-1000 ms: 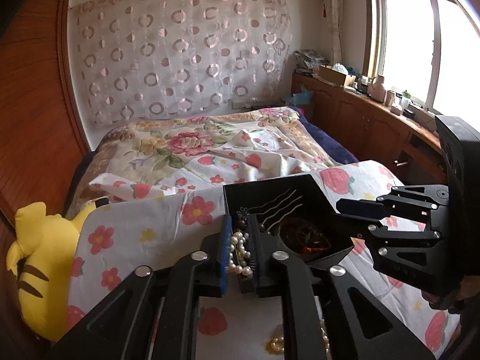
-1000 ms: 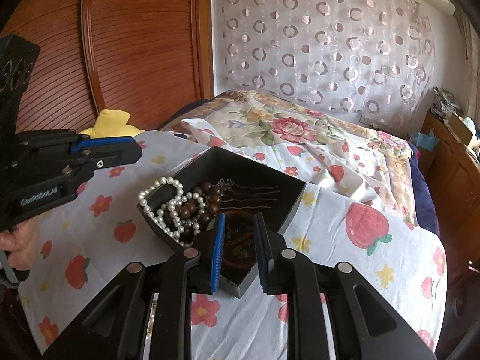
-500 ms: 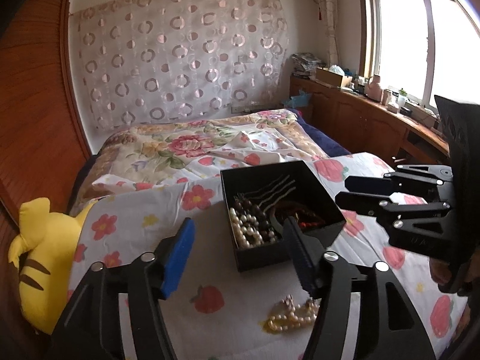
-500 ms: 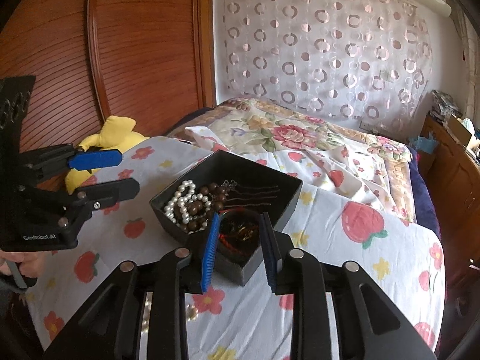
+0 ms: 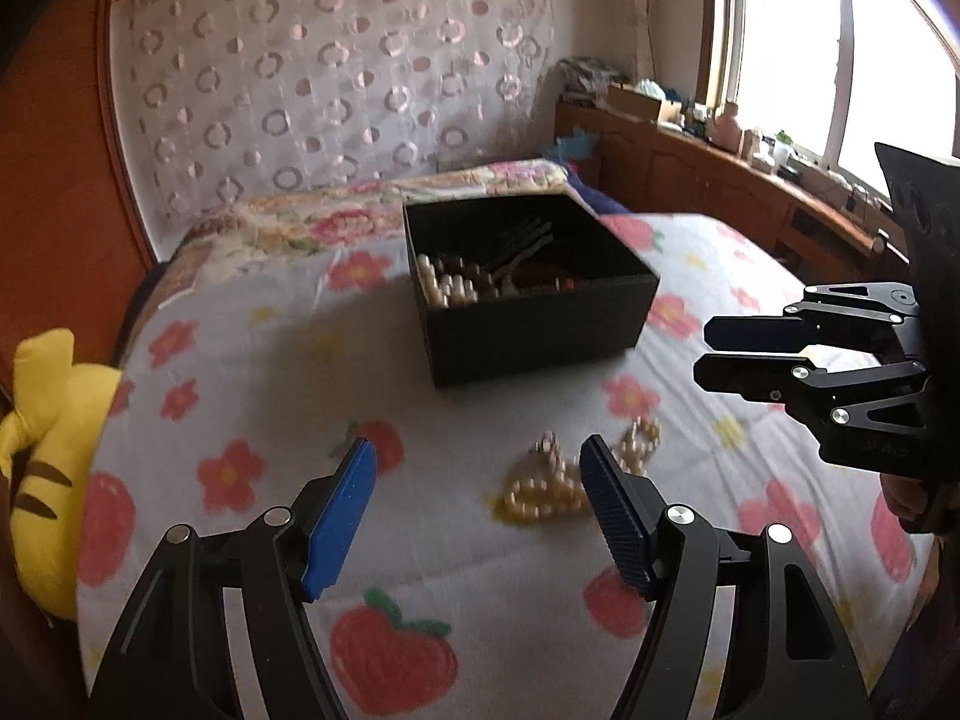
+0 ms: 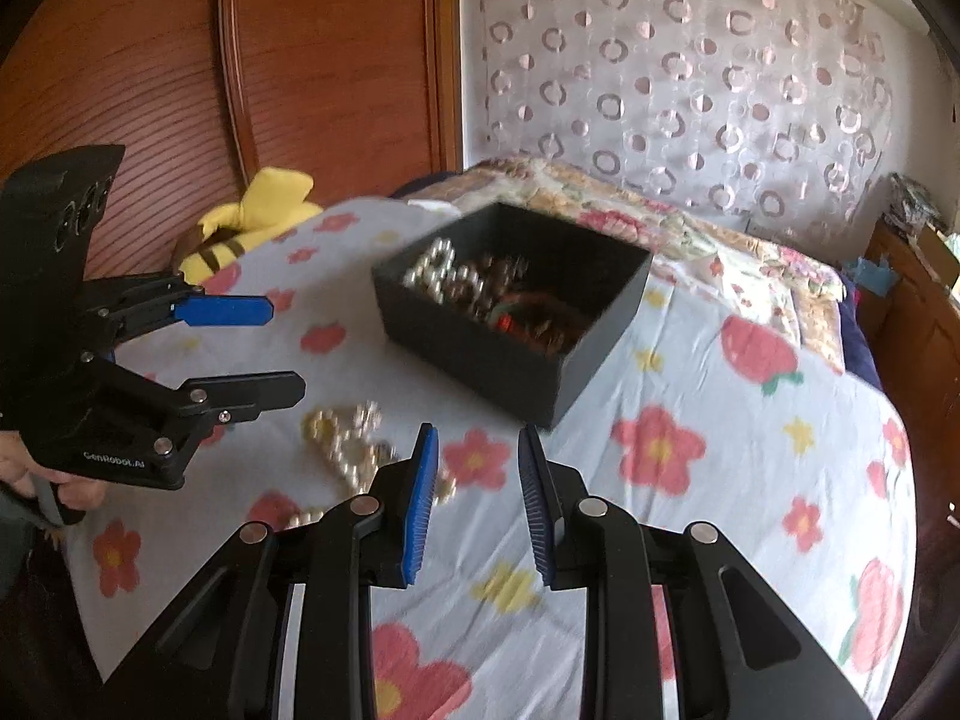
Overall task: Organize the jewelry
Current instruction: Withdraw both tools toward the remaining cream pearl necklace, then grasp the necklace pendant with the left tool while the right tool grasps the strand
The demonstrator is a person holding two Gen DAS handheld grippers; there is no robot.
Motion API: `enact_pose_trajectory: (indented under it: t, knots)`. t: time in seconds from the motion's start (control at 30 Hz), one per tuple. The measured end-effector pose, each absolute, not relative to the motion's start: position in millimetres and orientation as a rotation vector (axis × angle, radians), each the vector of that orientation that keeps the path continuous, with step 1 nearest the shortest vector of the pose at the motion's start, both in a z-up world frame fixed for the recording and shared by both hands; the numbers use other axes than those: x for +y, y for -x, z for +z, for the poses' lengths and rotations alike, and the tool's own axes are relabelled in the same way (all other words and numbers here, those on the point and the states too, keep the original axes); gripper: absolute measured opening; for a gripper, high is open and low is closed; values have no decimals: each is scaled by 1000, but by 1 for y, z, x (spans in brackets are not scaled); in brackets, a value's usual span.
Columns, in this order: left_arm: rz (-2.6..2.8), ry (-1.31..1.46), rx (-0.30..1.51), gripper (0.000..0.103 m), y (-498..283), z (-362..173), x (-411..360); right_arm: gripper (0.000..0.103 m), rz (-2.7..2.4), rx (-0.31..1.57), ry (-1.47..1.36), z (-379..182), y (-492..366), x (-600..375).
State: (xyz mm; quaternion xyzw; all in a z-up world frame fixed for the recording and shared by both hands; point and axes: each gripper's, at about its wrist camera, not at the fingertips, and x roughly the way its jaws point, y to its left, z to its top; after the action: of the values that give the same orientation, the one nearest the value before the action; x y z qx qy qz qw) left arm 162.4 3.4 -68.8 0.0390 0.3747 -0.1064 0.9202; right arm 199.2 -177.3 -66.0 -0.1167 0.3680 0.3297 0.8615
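Observation:
A black open jewelry box [image 5: 528,294] [image 6: 510,300] sits on the flowered cloth and holds a white pearl string, dark beads and hairpins. A loose cream pearl necklace [image 5: 558,480] [image 6: 348,444] lies on the cloth in front of the box. My left gripper [image 5: 477,480] is open and empty, its right finger just beside the loose pearls; it also shows in the right wrist view [image 6: 264,348]. My right gripper [image 6: 477,462] is open and empty, to the right of the loose pearls; it also shows in the left wrist view [image 5: 720,348].
The cloth covers a round table [image 6: 750,480]. A yellow plush toy [image 5: 36,420] lies at the table's left edge. A bed with a floral quilt [image 6: 720,240] is behind, a wooden wardrobe [image 6: 300,60] at left, and a cluttered wooden counter [image 5: 720,168] under the window.
My left gripper let go of the white pearl string into the box, opened wide and pulled back toward the loose pearls. My right gripper also drew back from the box and opened further.

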Motion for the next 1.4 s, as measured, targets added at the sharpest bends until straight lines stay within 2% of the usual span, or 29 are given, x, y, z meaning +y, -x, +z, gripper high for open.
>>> enact_pose_trajectory:
  t: [0.1, 0.17, 0.27, 0.6, 0.77, 0.93, 1.1, 1.4]
  knots:
    - [-219, -77, 793, 66, -162, -77, 6, 30, 693, 794, 258, -77, -196, -176]
    - [-224, -75, 804, 58, -161, -81, 7, 30, 695, 808, 262, -84, -195, -175]
    - [-230, -80, 826, 54, -162, -86, 6, 30, 698, 819, 268, -89, -195, -172]
    - [-262, -56, 837, 52, -178, -83, -1, 30, 696, 827, 278, -92, -192, -173]
    - [-298, -49, 855, 36, -188, -85, -10, 30, 683, 830, 270, -93, -190, -181]
    - [-315, -52, 883, 32, -198, -91, -19, 30, 672, 826, 265, -93, -190, -190]
    - [-333, -54, 894, 13, -201, -95, -20, 30, 670, 824, 262, -93, -189, -194]
    - [-319, -40, 855, 12, -190, -85, -7, 30, 683, 826, 271, -92, -185, -187]
